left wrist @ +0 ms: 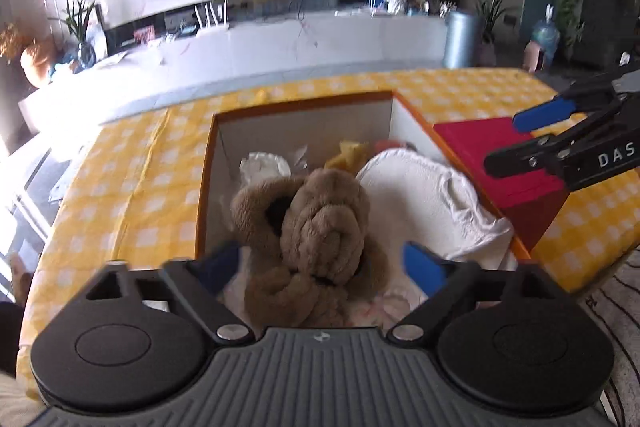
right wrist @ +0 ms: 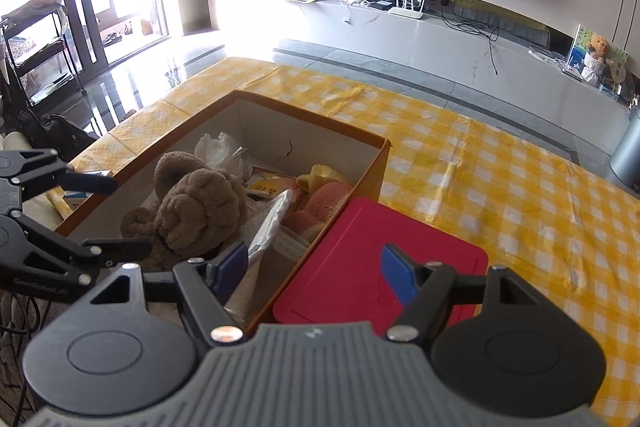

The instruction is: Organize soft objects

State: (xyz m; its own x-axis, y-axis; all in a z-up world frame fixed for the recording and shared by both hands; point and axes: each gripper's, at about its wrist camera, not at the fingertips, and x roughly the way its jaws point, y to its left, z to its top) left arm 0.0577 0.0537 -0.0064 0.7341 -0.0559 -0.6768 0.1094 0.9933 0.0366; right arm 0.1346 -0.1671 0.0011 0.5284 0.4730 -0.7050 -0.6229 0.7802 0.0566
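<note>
The left gripper stands wide open above the brown knotted plush, which lies free in the orange box; its own body hides the plush's near end. The right gripper hangs open, empty, over the red lid. Only the right view shows a pink towel behind the plush.

So the table has a yellow-and-white checked cloth over it. Sitting right on that: an open orange-edged cardboard box, and a red box touching the cardboard one's right side, near edge.
</note>
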